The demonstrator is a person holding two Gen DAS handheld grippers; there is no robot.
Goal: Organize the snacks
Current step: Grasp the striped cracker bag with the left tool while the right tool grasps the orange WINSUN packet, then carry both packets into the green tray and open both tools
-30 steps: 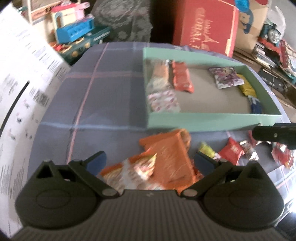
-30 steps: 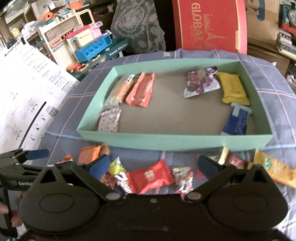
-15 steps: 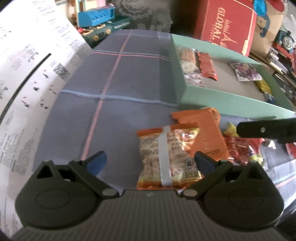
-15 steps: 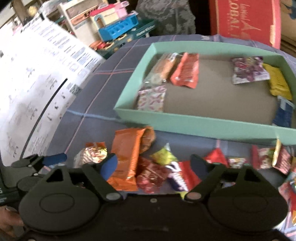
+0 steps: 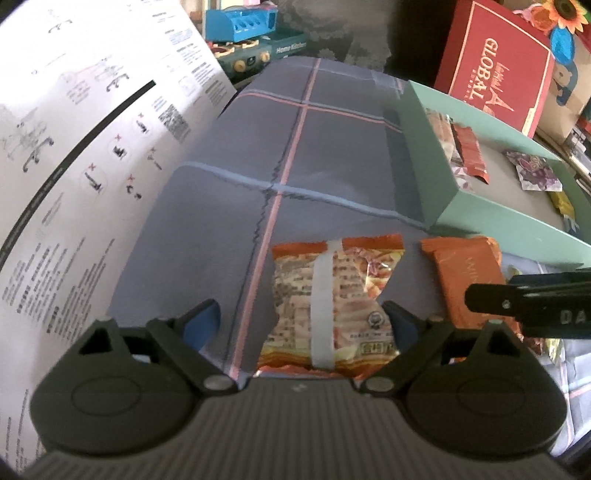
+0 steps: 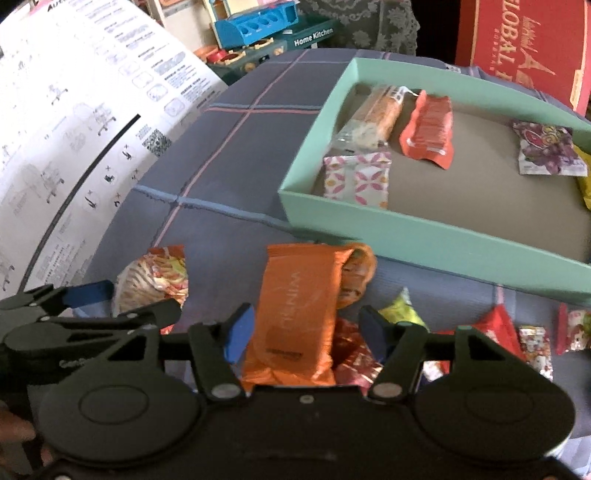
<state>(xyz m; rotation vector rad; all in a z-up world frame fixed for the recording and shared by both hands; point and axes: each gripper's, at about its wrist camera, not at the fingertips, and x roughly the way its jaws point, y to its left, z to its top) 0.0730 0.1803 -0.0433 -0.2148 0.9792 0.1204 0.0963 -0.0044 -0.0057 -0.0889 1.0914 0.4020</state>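
Observation:
An orange-and-yellow snack packet (image 5: 332, 295) with a white stripe lies on the plaid cloth between the fingers of my left gripper (image 5: 297, 319). Its jaws are closing and still wide, with the packet nearer the right pad. An orange wrapper (image 6: 295, 306) lies lengthwise between the fingers of my right gripper (image 6: 306, 330). These jaws are closing too, and a gap remains at the right pad. The green tray (image 6: 424, 236) behind holds several snacks. In the right wrist view my left gripper (image 6: 122, 301) straddles the striped packet (image 6: 155, 273).
A large white printed sheet (image 5: 74, 147) rises along the left. The tray's front wall (image 5: 480, 229) stands just beyond the packets. Loose snacks, a red one (image 6: 495, 328) among them, lie to the right. A red box (image 6: 524, 48) and toys (image 6: 255, 26) stand behind the table.
Both grippers have moved left across the cloth and lower. The left now frames the striped packet. The right has left the red packet for the orange wrapper, and its jaws have narrowed.

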